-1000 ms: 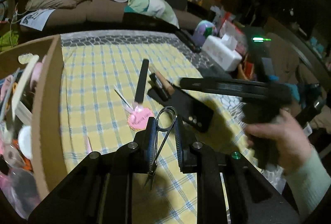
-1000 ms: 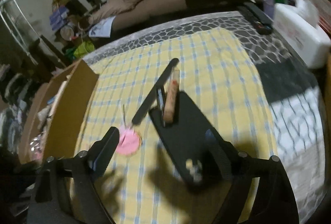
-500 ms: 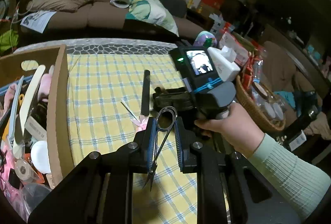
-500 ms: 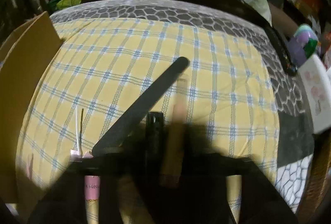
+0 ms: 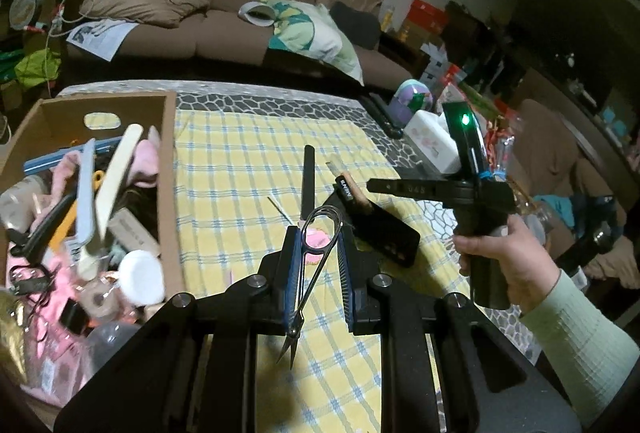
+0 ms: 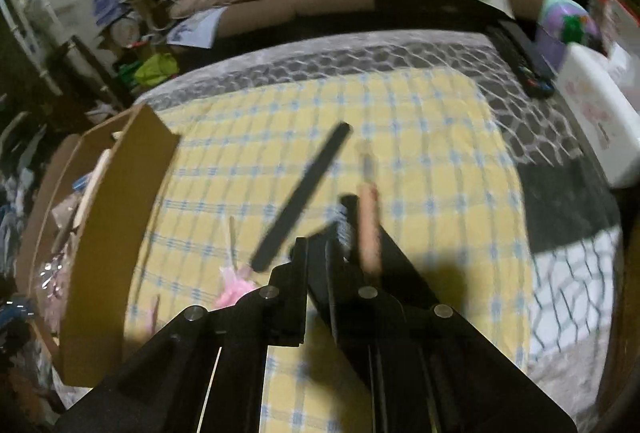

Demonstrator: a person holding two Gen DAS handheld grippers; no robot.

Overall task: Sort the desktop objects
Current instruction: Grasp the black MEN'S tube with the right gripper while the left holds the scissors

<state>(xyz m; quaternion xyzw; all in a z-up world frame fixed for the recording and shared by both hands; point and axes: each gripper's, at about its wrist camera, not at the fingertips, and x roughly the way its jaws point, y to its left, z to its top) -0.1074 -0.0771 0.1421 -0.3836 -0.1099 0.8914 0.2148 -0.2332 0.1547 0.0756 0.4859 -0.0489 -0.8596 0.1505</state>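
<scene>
Here, looped steel snips (image 5: 316, 265) between ribbed fingers (image 5: 291, 273)

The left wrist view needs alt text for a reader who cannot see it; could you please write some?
The left gripper holds small metal thread snips above a yellow checked cloth. A full cardboard box sits left; a hand holds the right gripper over a black nail file and phone.
</scene>
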